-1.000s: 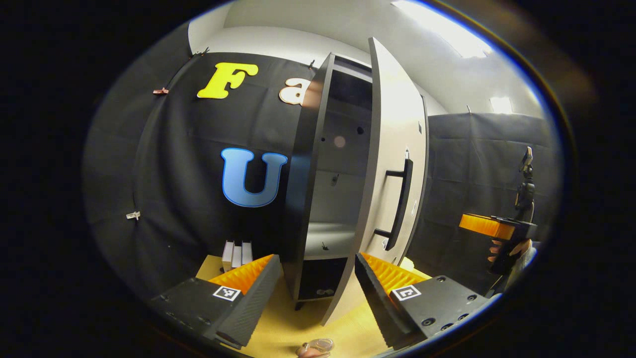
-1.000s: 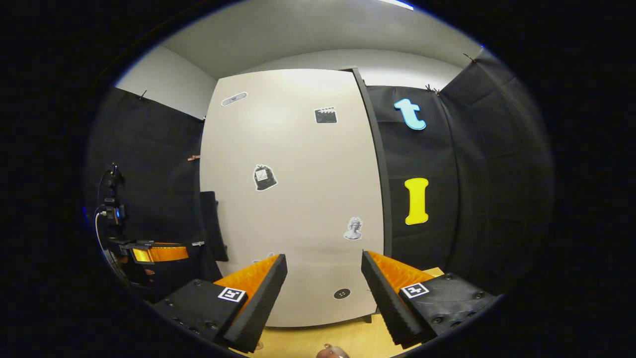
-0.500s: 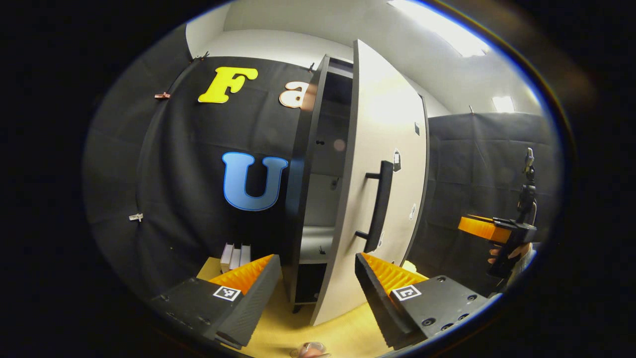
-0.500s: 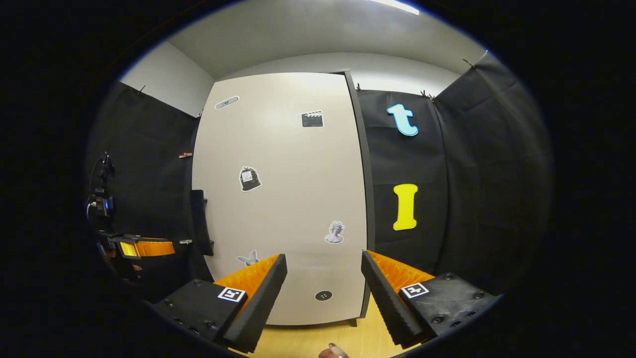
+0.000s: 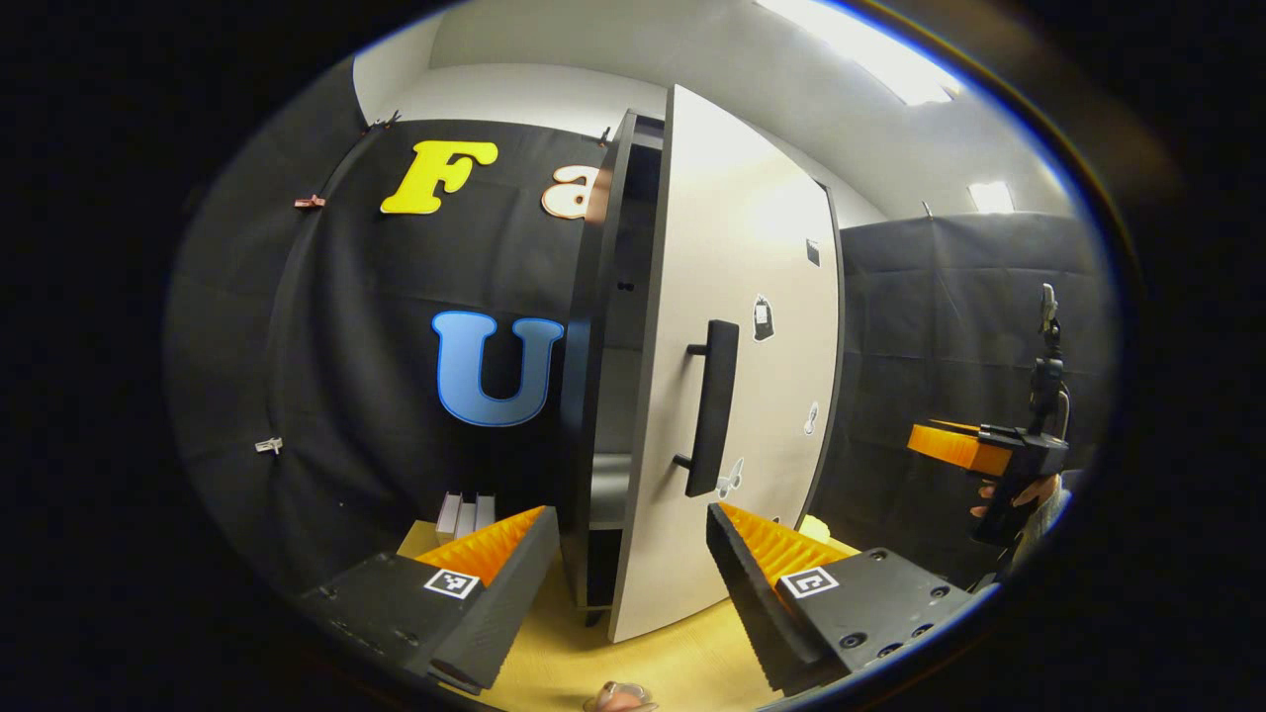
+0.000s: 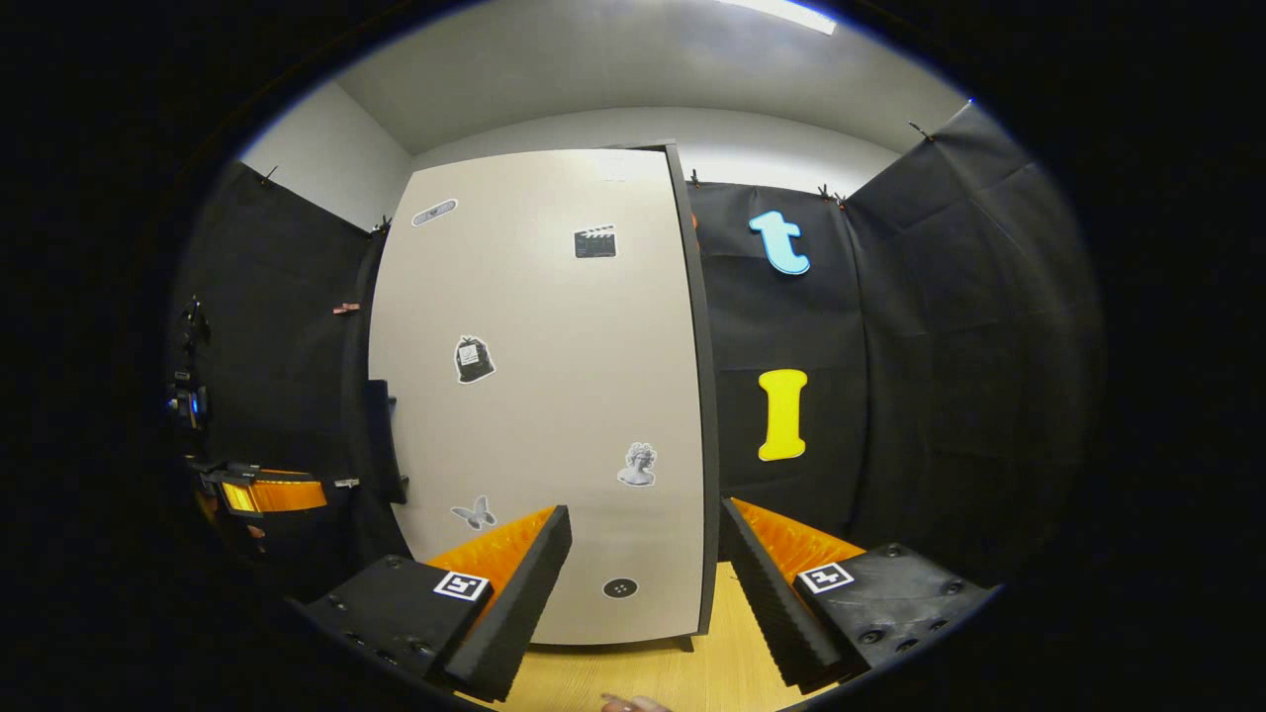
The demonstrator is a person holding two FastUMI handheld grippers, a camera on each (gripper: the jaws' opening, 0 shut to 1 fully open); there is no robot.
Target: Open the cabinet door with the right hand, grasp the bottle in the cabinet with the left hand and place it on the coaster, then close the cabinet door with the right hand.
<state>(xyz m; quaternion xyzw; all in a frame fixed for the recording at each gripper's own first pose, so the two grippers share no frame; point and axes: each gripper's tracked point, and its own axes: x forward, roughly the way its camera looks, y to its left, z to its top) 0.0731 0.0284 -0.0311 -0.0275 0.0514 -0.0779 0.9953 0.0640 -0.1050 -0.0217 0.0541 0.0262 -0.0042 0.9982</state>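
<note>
ahead of the left gripper (image 5: 623, 583) the cabinet door (image 5: 732, 396) stands slightly ajar, leaving a narrow gap at its left edge.

My views: sharp, evenly lit. Ceiling lamps (image 5: 851, 54) glare at upper right; door (image 5: 732, 297) top washed out; fisheye bending at edges.

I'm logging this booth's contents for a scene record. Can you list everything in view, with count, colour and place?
Cabinet: one, dark, standing on the table.
Cabinet door: one, pale beige, slightly ajar.
Door handle: one, black bar, upright on the door.
Stickers: several, mostly black or grey, scattered over the door.
White blocks: three, left of the cabinet.
Table: one, light wood.
Left claw: open, empty.
Right claw: open, facing the door.
</note>
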